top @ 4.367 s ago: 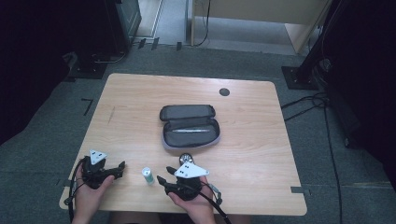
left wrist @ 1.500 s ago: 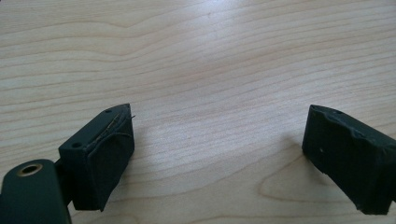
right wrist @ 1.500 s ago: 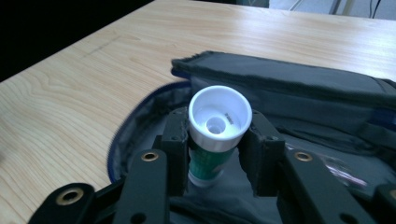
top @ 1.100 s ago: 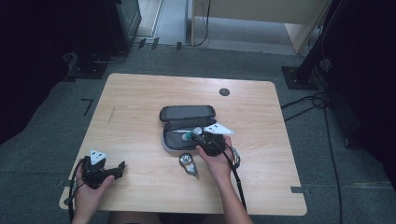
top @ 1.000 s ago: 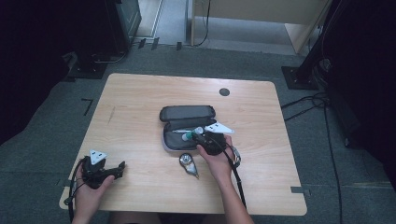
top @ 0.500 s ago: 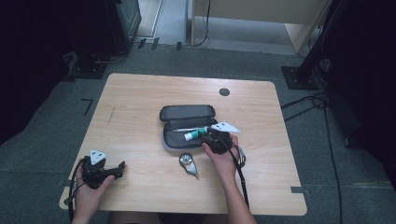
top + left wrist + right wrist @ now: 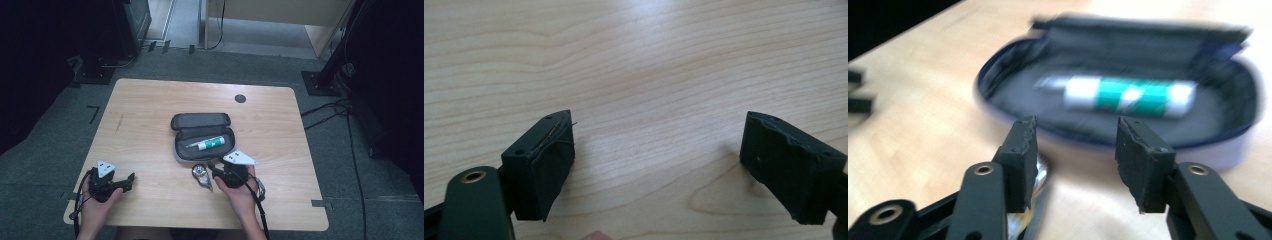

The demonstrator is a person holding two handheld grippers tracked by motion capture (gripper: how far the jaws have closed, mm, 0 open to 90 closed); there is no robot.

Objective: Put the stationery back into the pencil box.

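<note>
**Glue stick laid in the open case, metal piece next in line**

The glue stick (image 7: 210,144) is seen lying flat inside the lower half of the open pencil case (image 7: 180,150), which sits at the middle of the worktop (image 7: 150,100) with its lid folded back. In the right gripper view the stick (image 7: 1130,97) is shown across the case floor, free of any grip, with the case wall (image 7: 1218,150) in front of it.

The right claw (image 7: 214,169) is held just outside the near edge of the case. Its jaws have just been opening, and nothing is seen between them; the pads (image 7: 1020,145) stand apart over bare wood. The placing of the stick is therefore judged to be done, and the claw is taken to be coming away from the case.

A small shiny metal object (image 7: 201,173) lies on the worktop touching or just beside the right claw, below its left jaw in the right gripper view (image 7: 1035,187). It is judged the likely next pick: the jaws would have to be lowered astride it and closed.

The left claw (image 7: 659,165) is held wide open and empty over bare wood near the worktop's front left corner.
</note>
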